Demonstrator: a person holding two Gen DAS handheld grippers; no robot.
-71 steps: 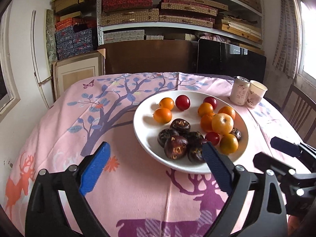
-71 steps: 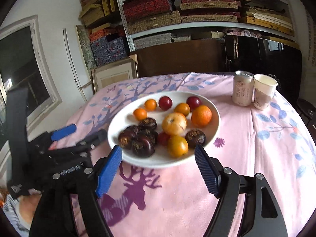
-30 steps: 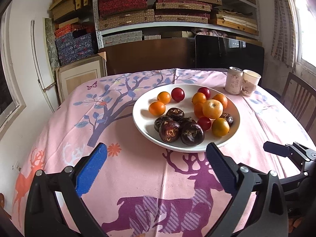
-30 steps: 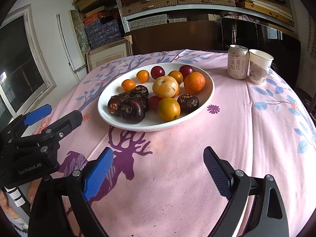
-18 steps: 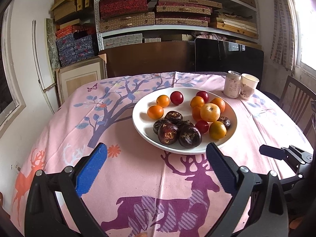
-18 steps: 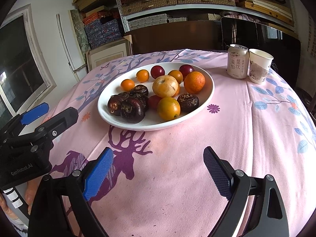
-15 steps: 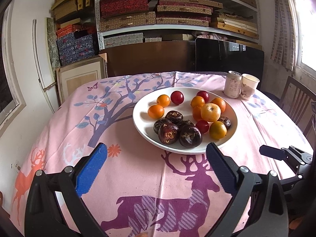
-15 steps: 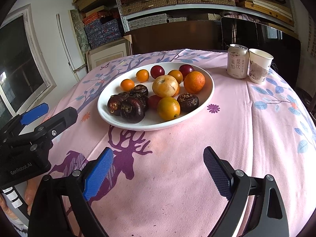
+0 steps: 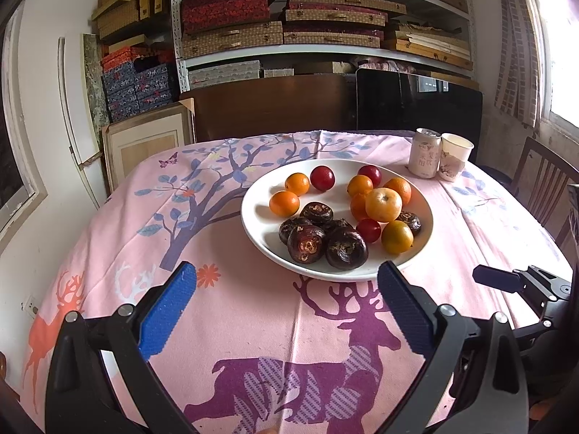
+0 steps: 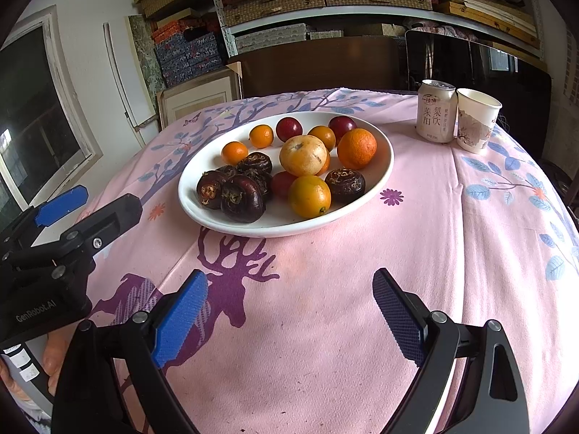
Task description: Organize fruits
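Observation:
A white plate (image 9: 253,217) (image 10: 383,166) on the pink tablecloth holds mixed fruit: several oranges (image 9: 383,204) (image 10: 309,196), red plums (image 9: 322,178) (image 10: 289,129) and dark brown water chestnuts (image 9: 306,244) (image 10: 241,198). My left gripper (image 9: 287,285) is open and empty, hovering over the cloth just in front of the plate. My right gripper (image 10: 289,293) is open and empty, further back from the plate, over the purple deer print. Each gripper shows at the edge of the other's view.
A drink can (image 9: 424,152) (image 10: 435,111) and a paper cup (image 9: 454,156) (image 10: 476,120) stand at the table's far right. A wooden chair (image 9: 542,188) is at the right. Shelves of boxes (image 9: 289,29) fill the back wall.
Both grippers have pulled back from the plate since the earliest frames and stayed open. In the last half second almost nothing moved.

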